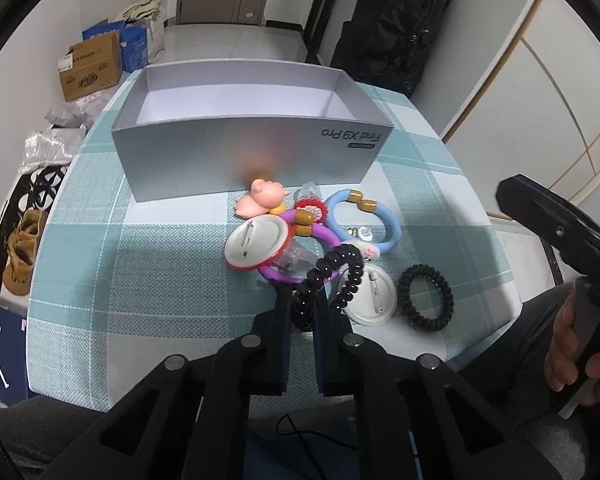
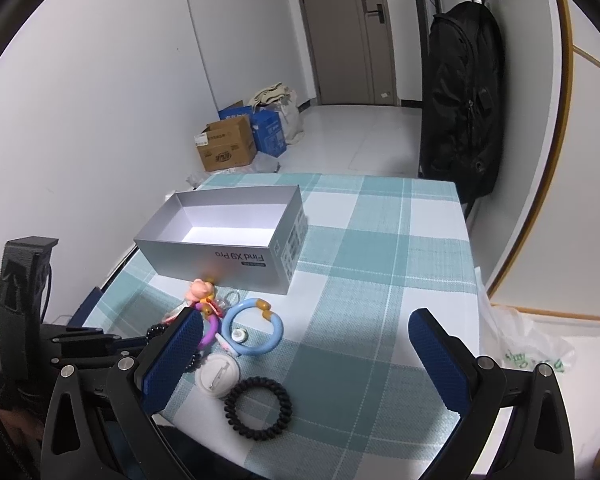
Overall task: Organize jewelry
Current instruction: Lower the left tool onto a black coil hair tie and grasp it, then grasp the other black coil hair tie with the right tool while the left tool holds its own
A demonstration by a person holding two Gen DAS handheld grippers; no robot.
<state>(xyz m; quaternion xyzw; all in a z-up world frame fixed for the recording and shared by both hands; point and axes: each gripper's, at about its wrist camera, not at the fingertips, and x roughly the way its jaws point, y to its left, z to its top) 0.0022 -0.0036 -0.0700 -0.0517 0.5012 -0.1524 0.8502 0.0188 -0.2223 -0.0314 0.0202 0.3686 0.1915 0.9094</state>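
One spiral hair tie (image 1: 332, 276), black and coiled like phone cord, is pinched between the clenched jaws of the left gripper (image 1: 302, 320); its loop arches up over the jewelry pile near the front edge of the table (image 1: 140, 280), just ahead of the open grey box (image 1: 244, 152). Judgement: light, springy, soft plastic, not fragile; it will stretch and swing when lifted, and its coils may snag the purple bracelet (image 1: 324, 236) or the badge (image 1: 256, 244) beside it. A grip across a few coils, as now, seems adequate. A second black spiral tie (image 2: 256, 408) lies flat nearer the table's right front corner. Left gripper pitches steeply down onto the pile. Right gripper (image 2: 308, 360) hangs above the front edge, tilted down, jaws spread wide and empty; a hand (image 1: 576, 364) holds its handle.
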